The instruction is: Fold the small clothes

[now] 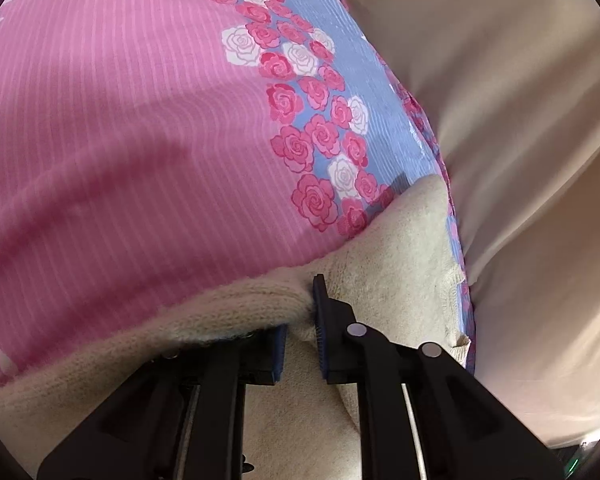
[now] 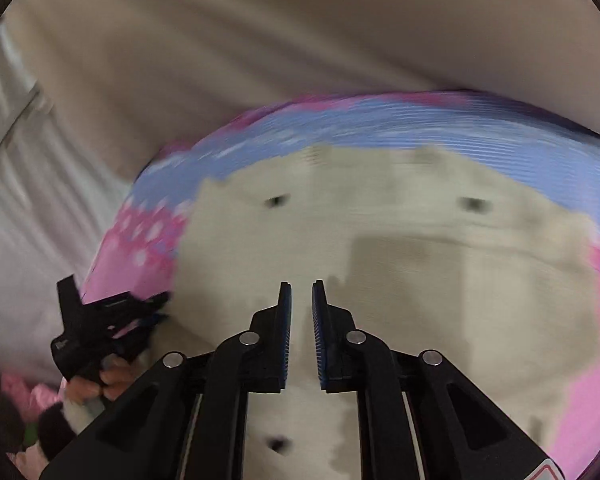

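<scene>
A: Cream knit garment (image 1: 400, 240), one, lies on one pink rose-print sheet (image 1: 120, 120).
B: Claws?
A: Left claw (image 1: 300, 320) clenched on the garment's folded edge. Right claw (image 2: 301, 300) above it, slightly parted, grasping nothing. View blurred.

We see a pink striped cloth (image 1: 112, 128) spread wide, with a blue band of pink and white roses (image 1: 300, 92) running along its edge. In the right wrist view that band (image 2: 340, 136) is blurred. Beyond the edge lies a plain beige sheet (image 1: 512, 100), creased in long folds (image 2: 220, 40). At the lower left of the right wrist view sits a small pink bundle (image 2: 28, 394), too blurred to identify.
</scene>
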`<state>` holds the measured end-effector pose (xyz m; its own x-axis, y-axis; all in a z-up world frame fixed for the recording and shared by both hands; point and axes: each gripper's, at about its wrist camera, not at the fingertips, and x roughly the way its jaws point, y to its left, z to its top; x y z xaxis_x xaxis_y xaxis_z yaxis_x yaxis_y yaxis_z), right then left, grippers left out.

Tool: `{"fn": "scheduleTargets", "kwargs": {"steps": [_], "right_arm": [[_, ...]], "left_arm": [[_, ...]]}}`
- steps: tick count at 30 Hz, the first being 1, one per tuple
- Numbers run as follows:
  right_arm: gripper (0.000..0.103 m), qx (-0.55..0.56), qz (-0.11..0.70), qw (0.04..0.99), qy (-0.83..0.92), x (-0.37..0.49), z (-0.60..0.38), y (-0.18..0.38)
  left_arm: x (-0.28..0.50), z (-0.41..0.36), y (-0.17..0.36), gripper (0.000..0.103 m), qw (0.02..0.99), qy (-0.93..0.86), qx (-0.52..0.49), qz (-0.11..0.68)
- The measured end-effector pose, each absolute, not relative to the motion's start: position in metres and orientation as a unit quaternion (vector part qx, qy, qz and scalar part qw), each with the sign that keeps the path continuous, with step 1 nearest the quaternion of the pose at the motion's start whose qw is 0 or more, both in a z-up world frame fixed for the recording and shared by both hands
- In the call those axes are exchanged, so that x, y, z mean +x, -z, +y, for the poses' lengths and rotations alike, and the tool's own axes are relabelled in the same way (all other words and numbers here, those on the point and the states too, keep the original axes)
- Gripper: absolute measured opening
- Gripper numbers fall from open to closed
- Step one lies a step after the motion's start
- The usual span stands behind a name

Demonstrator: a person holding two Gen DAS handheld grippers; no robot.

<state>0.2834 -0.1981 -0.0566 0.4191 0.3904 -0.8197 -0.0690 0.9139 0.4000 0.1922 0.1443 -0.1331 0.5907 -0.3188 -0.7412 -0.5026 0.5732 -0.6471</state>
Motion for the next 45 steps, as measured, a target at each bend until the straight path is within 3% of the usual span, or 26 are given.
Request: {"fn": "scheduleTargets", "kwargs": {"steps": [10,12,20,22,26,34,37,39,41,43,44,45], "right_arm": [[0.005,0.075,0.594,0.786,-0.156,0.421,-0.067,0.122],[0.000,0.064,0.608,0.776,-0.156,0.438,-0.053,0.136],[0.000,0.080,0.586,0.789,-0.166,0.455,-0.050,0.132],[0.009,0.132,0.528,0.819,-0.180,0.426,-0.082,0.097],[0.012,0.118,0.466,0.868,-0.128,0.327,-0.160,0.053],[0.017,0.167,0.523,0.831,0.090,0.099,-0.330,0.071],[0.017,0.221,0.522,0.812,0.141,0.041,-0.358,0.081],[0.017,0.254,0.511,0.806,0.156,0.024,-0.365,0.083],[0.019,0.281,0.495,0.805,0.166,0.014,-0.367,0.082],[0.023,0.287,0.488,0.806,0.172,0.009,-0.367,0.081],[0.023,0.287,0.486,0.807,0.173,0.009,-0.364,0.078],[0.025,0.287,0.483,0.809,0.172,0.006,-0.360,0.076]], "left_arm": [[0.194,0.152,0.137,0.013,0.762,-0.024,-0.458,0.456],[0.194,0.154,0.139,0.013,0.763,-0.018,-0.461,0.453],[0.191,0.149,0.139,0.013,0.788,-0.021,-0.447,0.422],[0.188,0.153,0.139,0.013,0.781,-0.017,-0.459,0.424],[0.173,0.166,0.130,0.014,0.785,-0.005,-0.452,0.424],[0.110,0.189,0.105,0.030,0.817,-0.053,-0.380,0.431],[0.116,0.179,0.078,0.048,0.840,-0.053,-0.350,0.411],[0.137,0.164,0.065,0.068,0.846,-0.028,-0.348,0.404],[0.172,0.142,0.056,0.081,0.849,-0.002,-0.340,0.404],[0.205,0.121,0.063,0.082,0.846,0.009,-0.319,0.428],[0.223,0.110,0.070,0.076,0.842,0.013,-0.306,0.444],[0.240,0.100,0.082,0.058,0.838,0.011,-0.283,0.467]]}}
